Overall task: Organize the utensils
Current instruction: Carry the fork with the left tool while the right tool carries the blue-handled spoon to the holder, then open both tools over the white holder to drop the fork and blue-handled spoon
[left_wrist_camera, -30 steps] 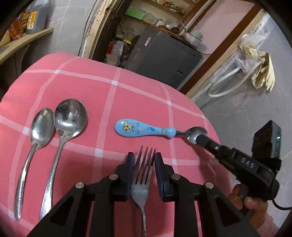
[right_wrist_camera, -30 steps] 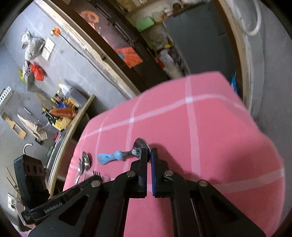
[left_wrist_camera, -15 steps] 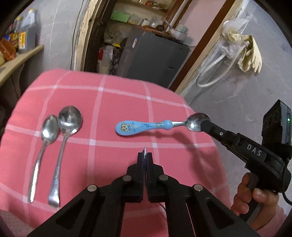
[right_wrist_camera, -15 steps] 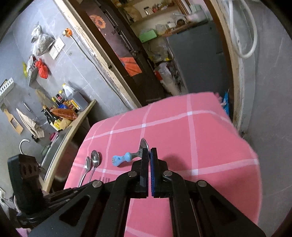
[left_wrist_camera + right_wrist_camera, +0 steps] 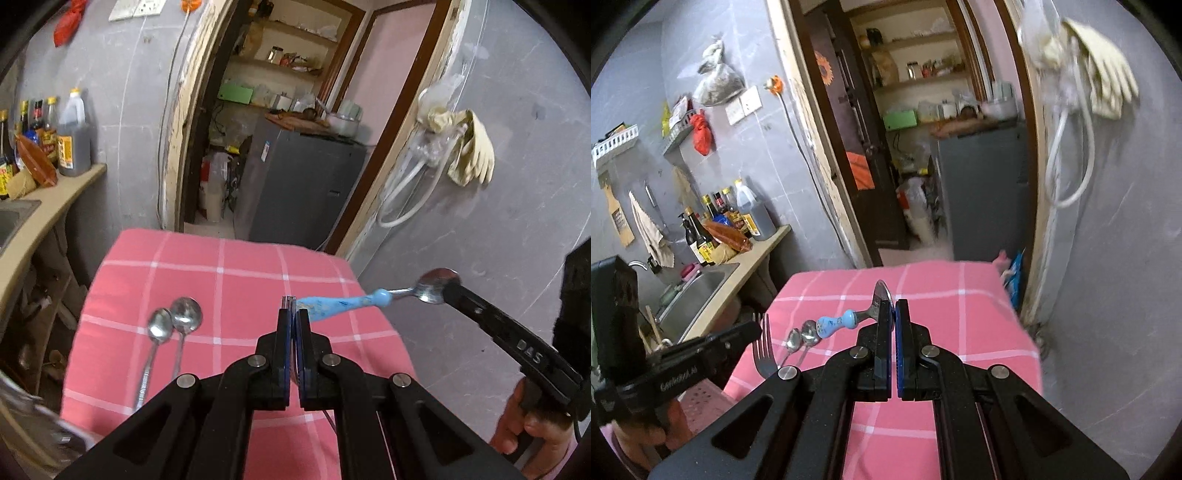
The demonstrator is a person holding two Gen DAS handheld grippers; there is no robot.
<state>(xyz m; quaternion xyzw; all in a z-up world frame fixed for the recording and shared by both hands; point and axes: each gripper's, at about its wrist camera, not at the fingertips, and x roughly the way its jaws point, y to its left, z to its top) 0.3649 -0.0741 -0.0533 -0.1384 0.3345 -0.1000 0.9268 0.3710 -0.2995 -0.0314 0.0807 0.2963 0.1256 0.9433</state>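
In the left wrist view, the left gripper [image 5: 293,314] is clamped edge-on over the fork [image 5: 289,301], whose tines poke out past the pads, above the pink checked cloth [image 5: 240,288]. Two steel spoons [image 5: 173,325] lie side by side on the cloth at left. At right, the right gripper [image 5: 448,290] pinches the bowl of the blue-handled spoon [image 5: 343,302], held in the air. In the right wrist view, the right gripper [image 5: 894,314] is closed on that spoon's [image 5: 842,321] bowl, handle pointing left; the left gripper [image 5: 753,326] holds the fork [image 5: 762,350] with tines up.
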